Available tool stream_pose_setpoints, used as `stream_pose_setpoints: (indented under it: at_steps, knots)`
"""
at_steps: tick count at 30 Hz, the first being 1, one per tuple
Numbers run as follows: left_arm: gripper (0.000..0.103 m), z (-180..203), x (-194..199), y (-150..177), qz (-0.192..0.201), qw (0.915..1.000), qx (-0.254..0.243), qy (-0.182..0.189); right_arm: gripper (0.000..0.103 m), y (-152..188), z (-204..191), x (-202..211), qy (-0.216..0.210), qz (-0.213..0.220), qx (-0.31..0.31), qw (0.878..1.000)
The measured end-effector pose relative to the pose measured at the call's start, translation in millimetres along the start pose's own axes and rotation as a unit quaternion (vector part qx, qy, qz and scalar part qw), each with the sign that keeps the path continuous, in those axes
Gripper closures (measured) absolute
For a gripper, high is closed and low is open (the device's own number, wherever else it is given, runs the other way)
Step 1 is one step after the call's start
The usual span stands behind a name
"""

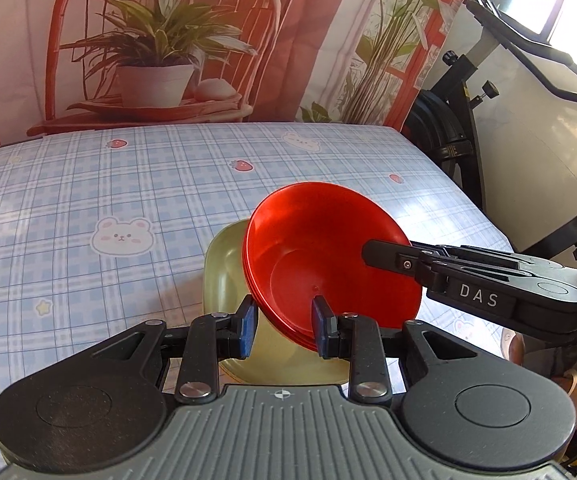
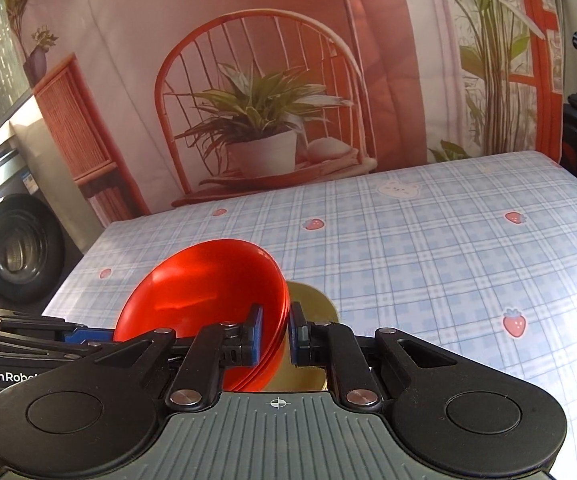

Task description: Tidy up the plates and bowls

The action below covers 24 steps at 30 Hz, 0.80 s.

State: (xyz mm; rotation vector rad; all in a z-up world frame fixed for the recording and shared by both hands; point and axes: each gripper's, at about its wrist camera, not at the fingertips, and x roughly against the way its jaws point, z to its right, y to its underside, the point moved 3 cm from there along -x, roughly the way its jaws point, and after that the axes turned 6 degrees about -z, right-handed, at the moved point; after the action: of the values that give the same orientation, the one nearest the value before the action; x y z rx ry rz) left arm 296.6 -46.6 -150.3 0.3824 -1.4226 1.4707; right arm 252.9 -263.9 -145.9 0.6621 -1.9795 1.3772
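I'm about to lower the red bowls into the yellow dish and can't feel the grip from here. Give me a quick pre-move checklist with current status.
1. Left gripper straddles the near rim of the red bowls, one finger each side: ok.
2. Left gripper pinching the rim firmly: cannot tell; a gap shows at the outer finger.
3. Right gripper shut on the rim: ok.
4. Red bowls nested as one stack: ok; several rims sit together.
5. Bowls level: not ok; they are tilted.
6. Yellow dish below the bowls on the checked tablecloth: ok.
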Motion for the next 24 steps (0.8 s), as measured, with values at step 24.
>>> stream_pose_setpoints:
  at_steps: [24]
  knots:
    - [0.072,-18,-14,22,-0.011,0.9995,0.005,-0.029,0.090,25,-6,-27,-0.004,-0.048,-0.001,0.999]
